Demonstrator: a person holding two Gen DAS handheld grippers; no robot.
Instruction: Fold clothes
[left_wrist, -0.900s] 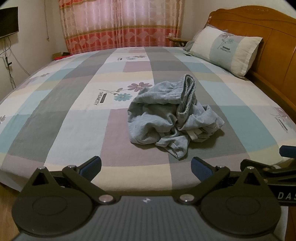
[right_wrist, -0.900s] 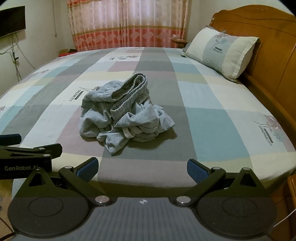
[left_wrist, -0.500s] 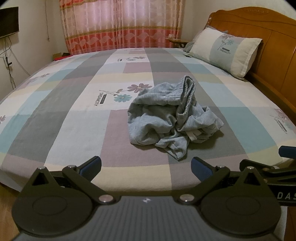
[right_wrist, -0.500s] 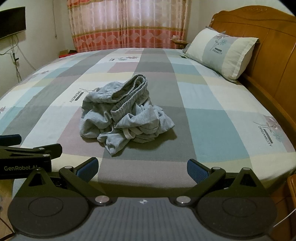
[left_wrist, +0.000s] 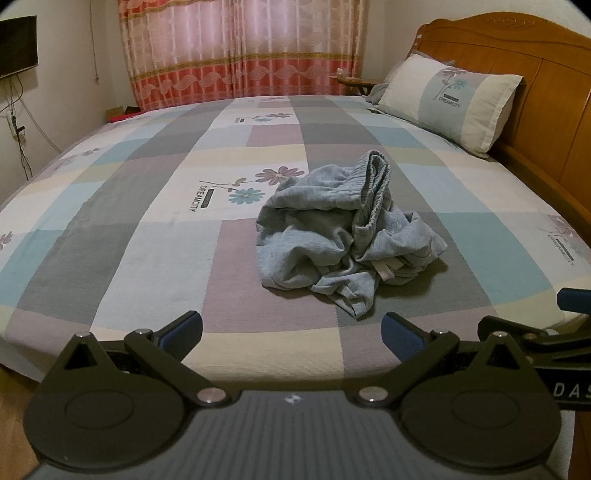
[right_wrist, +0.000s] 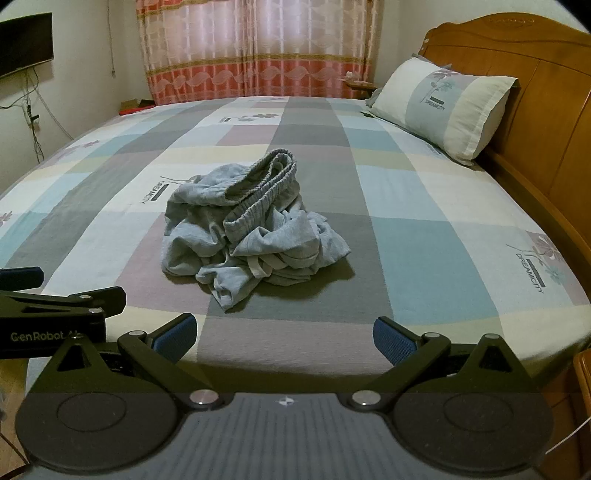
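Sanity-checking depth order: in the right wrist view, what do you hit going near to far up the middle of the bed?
Right gripper, jaws open → crumpled grey garment → bare patchwork bedsheet → pink curtain.

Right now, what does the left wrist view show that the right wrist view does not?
Only the left view shows the open right gripper at its right edge. Only the right view shows the left gripper's side, lettered GenRobot, at its left edge. Both show the crumpled grey garment untouched on the checked bed sheet, the pillow, the curtain and the headboard.
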